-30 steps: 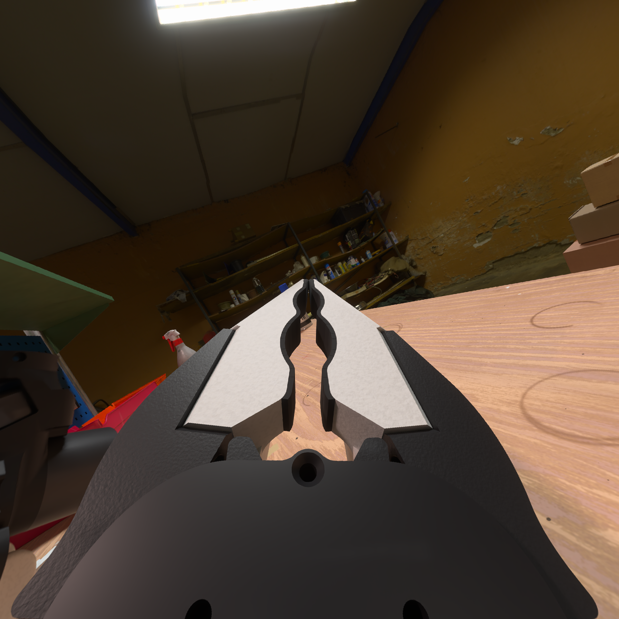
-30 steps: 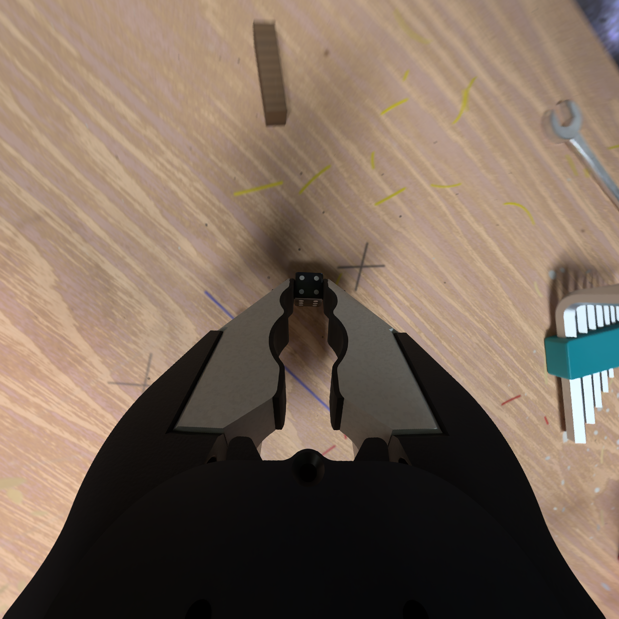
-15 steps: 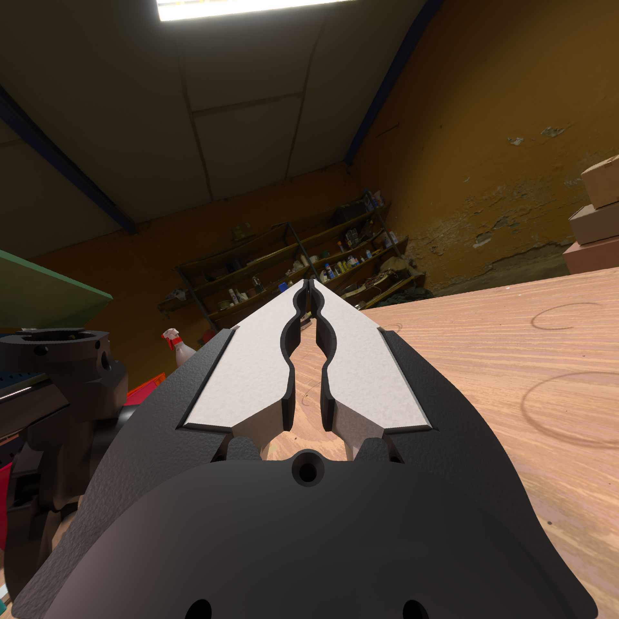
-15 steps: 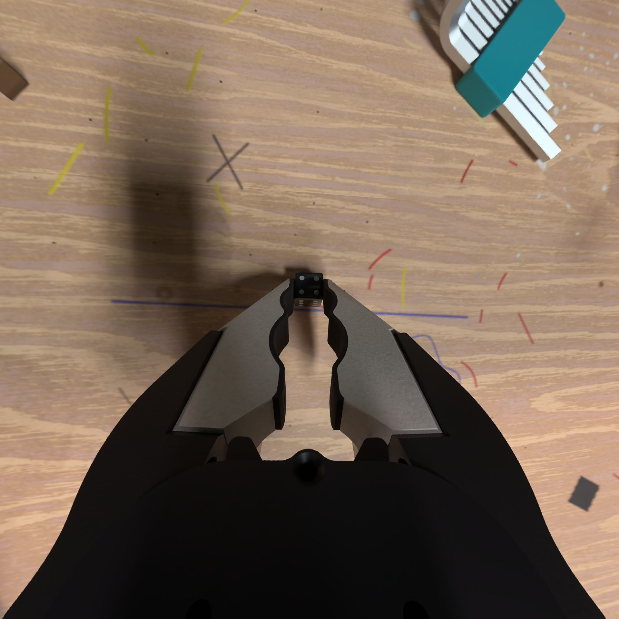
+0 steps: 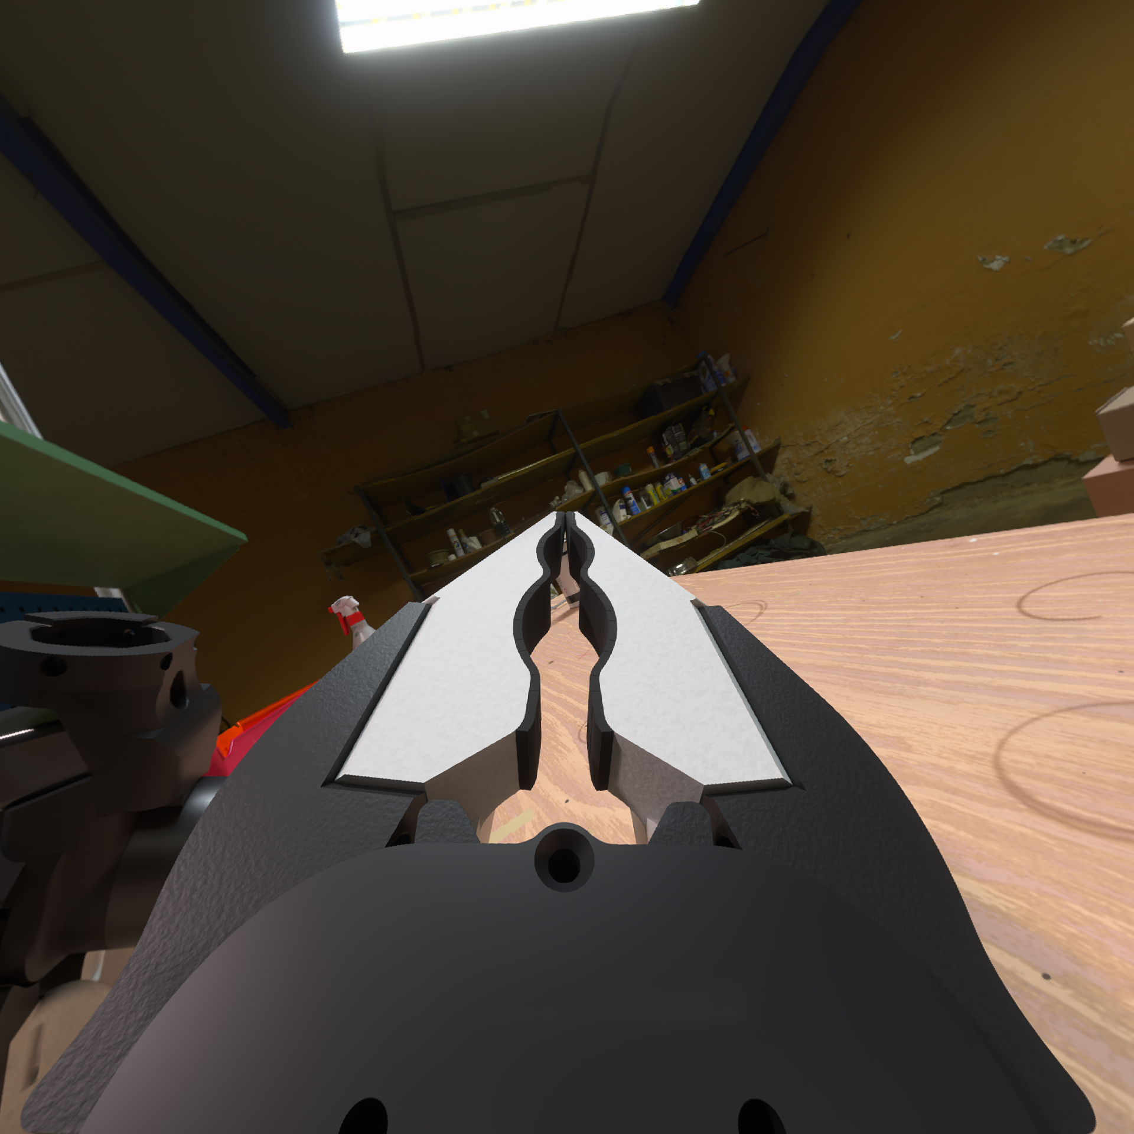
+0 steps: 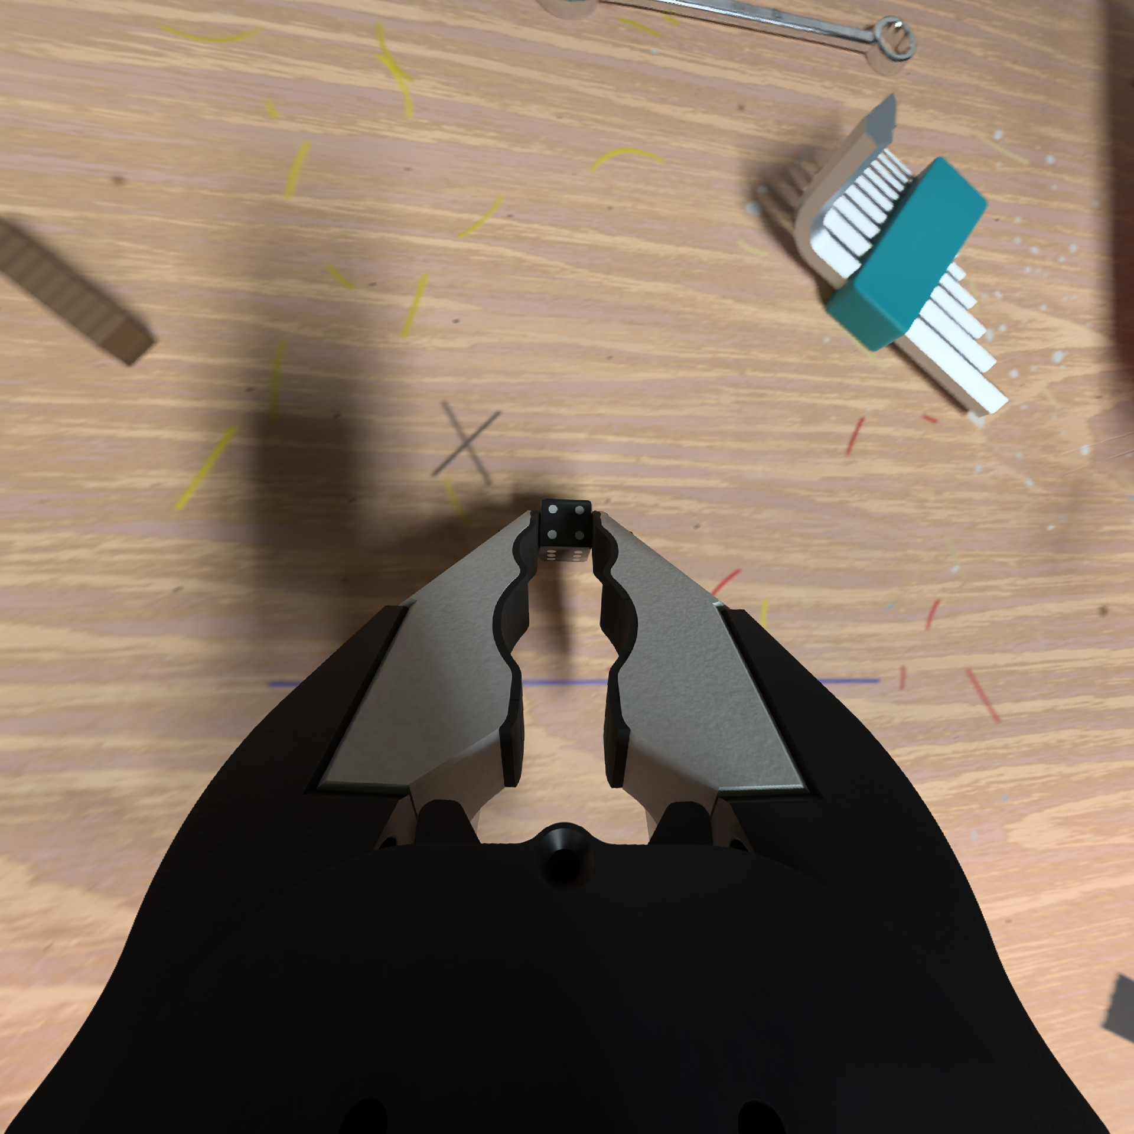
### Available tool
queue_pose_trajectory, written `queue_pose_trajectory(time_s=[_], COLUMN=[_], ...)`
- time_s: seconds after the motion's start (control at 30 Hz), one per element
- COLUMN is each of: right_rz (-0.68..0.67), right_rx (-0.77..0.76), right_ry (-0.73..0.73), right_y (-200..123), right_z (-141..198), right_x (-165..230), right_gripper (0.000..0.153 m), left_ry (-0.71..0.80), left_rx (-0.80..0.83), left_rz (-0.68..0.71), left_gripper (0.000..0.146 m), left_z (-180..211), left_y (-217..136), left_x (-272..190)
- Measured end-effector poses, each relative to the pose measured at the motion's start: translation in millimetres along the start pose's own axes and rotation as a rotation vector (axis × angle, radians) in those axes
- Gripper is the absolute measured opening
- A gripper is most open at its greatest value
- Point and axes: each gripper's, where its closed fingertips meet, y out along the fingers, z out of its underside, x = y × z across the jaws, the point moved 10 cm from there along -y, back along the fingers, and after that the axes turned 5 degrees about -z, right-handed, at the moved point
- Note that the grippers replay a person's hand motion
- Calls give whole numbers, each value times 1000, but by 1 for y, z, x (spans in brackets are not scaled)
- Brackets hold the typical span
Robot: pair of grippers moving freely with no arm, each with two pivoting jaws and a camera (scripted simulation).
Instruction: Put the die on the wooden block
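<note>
The right gripper (image 6: 566, 532) pinches the black die (image 6: 566, 523) in its jaws above the surface (image 6: 613, 307), leaving the carry to the wooden block (image 6: 73, 294) at far left; the left gripper's (image 5: 564, 521) jaws are pressed together, idle.

— What's ahead?
— The left hand-held gripper (image 5: 565, 521), tips pressed together, low over the desk (image 5: 920, 705).
— Beyond?
— A cluttered shelf (image 5: 583, 491) against the orange wall (image 5: 920, 245); the right hand-held gripper (image 5: 98, 705) at left.

Grainy wooden surface (image 6: 675, 368); matt wooden block (image 6: 73, 294) left of the tongs (image 6: 566, 528); glossy black die (image 6: 566, 521); shiny metal wrench (image 6: 767, 24); hex keys (image 6: 902, 264) in smooth teal plastic.
</note>
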Motion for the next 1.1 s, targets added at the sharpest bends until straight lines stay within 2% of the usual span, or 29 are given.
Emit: queue_pose_trajectory(time_s=[0.1, 0.27, 0.37, 0.43, 0.47, 0.57, 0.63, 0.7, 0.87, 0.97, 1.03, 1.1], right_rz=[30, 7, -31, -35, -66, -301, -360, -408, -455, -519, -581, -548], right_rx=[48, 101, 144, 115, 72, -80, -78, -44, -7, -63, -168, -243], right_ry=[-38, -157, -245, -290, -326, -559, -695, -761, -779, -738, -732, -733], right_y=[12, 28, 31, 25, 21, 10, 10, 16, 34, 38, 29, 15], right_z=[-9, -30, -41, -48, -51, -58, -65, -72, -80, -76, -68, -57], right_x=[-11, -11, -4, 2, 7, 38, 62, 83, 103, 100, 95, 85], right_gripper=[16, 16, 16, 16, 16, 16, 16, 16, 16, 46, 50, 52], left_ry=[-27, -27, -25, -27, -27, -16, -11, -13, -66, -112, -133, -140], left_rx=[8, 16, 17, 17, 15, 12, 9, -3, -23, -26, -24, -29], left_rz=[-26, -30, -44, -47, -43, -23, -10, -24, -91, -91, -72, -71], left_gripper=[0, 0, 0, 0, 0, 0, 0, 0, 0, 0, 0, 0], left_z=[2, 5, 6, 6, 6, 5, 5, 4, 4, 6, 7, 6], left_y=[0, 0, -1, -1, -1, 0, 2, 1, -5, -5, -4, -4], left_x=[4, 9, 12, 13, 13, 9, 7, 9, 22, 25, 24, 24])
